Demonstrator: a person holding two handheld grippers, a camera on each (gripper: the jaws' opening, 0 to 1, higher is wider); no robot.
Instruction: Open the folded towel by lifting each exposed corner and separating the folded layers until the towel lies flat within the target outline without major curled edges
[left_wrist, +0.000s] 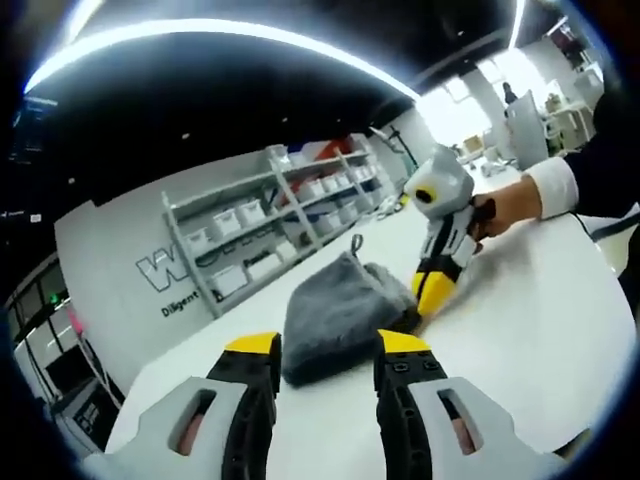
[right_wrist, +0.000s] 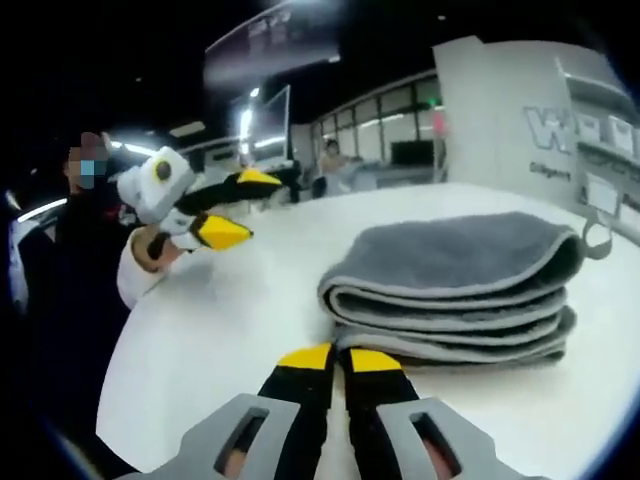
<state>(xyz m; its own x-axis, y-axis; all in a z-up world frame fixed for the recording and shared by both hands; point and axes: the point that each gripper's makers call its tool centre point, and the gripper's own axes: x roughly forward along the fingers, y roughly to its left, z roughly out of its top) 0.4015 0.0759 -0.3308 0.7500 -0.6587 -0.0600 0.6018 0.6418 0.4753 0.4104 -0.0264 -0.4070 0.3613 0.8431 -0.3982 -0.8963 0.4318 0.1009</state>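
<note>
The left gripper (left_wrist: 328, 362) is hovering, fingers apart, short of the folded grey towel (left_wrist: 340, 312) lying on the white table (left_wrist: 540, 330). The right gripper (right_wrist: 337, 363) is nearing its layered edge, fingers together. Risk: pinching several layers at once, dragging the whole stack.

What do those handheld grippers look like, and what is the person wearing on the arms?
Each gripper has a light grey body with slotted cut-outs, black jaws and bright yellow tips: the left gripper and right gripper look alike. The person wears a dark sleeve with a white cuff.
</note>
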